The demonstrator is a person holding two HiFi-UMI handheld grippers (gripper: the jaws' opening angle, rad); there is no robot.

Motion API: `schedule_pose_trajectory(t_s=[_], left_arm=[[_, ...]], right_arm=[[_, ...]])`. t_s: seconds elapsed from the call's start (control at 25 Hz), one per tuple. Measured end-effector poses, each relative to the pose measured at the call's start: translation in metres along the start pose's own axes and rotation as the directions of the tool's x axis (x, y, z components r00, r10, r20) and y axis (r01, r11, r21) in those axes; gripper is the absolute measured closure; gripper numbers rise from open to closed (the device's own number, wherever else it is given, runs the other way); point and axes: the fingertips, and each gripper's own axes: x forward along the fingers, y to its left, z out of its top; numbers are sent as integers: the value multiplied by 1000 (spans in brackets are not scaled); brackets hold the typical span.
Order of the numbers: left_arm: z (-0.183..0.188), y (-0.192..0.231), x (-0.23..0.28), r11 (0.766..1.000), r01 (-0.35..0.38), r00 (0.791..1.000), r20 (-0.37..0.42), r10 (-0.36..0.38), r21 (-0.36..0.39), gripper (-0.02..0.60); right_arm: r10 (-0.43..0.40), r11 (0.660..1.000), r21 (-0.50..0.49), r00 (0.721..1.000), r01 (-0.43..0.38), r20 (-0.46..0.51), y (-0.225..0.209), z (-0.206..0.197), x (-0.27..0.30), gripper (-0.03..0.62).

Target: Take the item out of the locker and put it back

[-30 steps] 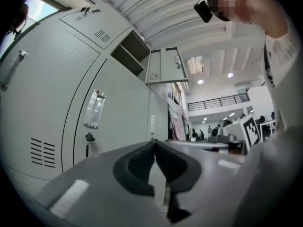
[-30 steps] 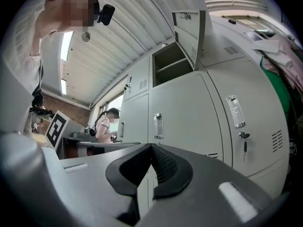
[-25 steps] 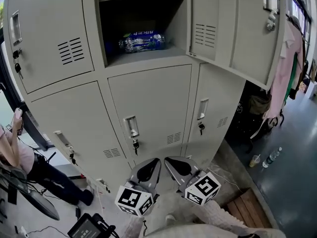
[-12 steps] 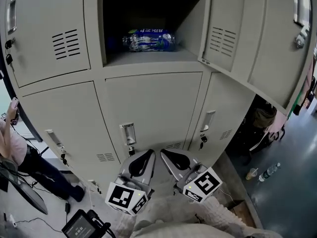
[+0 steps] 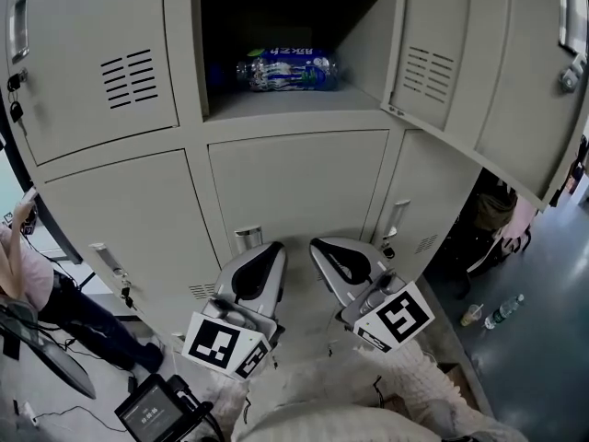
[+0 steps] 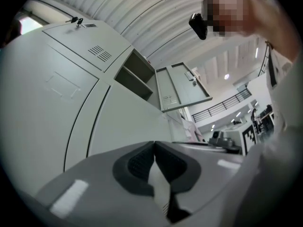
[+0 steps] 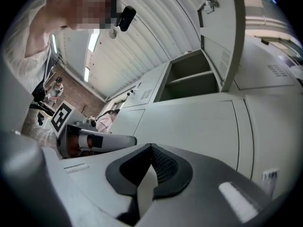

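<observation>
A clear water bottle with a blue label lies on its side in the open compartment of the grey locker, top middle in the head view. Its door stands swung out to the right. Both grippers hang side by side well below that compartment, in front of the shut lower doors. My left gripper is shut with nothing in it, its pads meeting. My right gripper is shut and empty too. The open compartment shows above the jaws in the right gripper view; the bottle is hidden there.
Shut locker doors with handles and keys surround the open one. A person stands at the far left. A dark screen device lies on the floor below. Hanging clothes and bottles on the floor are at the right.
Both grippers have risen together toward the locker, staying shut. The head view has tilted so the open compartment and bottle sit more central.
</observation>
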Motion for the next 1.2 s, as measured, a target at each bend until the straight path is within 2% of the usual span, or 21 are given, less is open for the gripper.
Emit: schedule_pose_trajectory(t_s=[0.2,0.44,0.72,1.0,1.16,1.2], left_arm=[[27,-8,7,997,74,996,47,-75,11,581],[64,-12,19,993,111,986,124,-116,49,581],[102,-16,19,986,149,966,205,-160,69,584],[107,-12,22,980,189,955,220,-197,61,584],[106,-8,28,983,183,958,219,-184,25,584],[106,-7,29,983,180,959,220,-180,22,584]], right_arm=[[-30,987,-154,998,38,53,-18,58,10,595],[-41,960,-274,996,61,78,-32,118,35,595],[22,919,-392,999,-39,-49,-25,144,77,595],[0,838,-544,997,-45,-84,-41,192,104,594],[-9,787,-606,981,-112,-192,-57,193,128,594],[-6,778,-613,974,-138,-227,-60,189,134,573]])
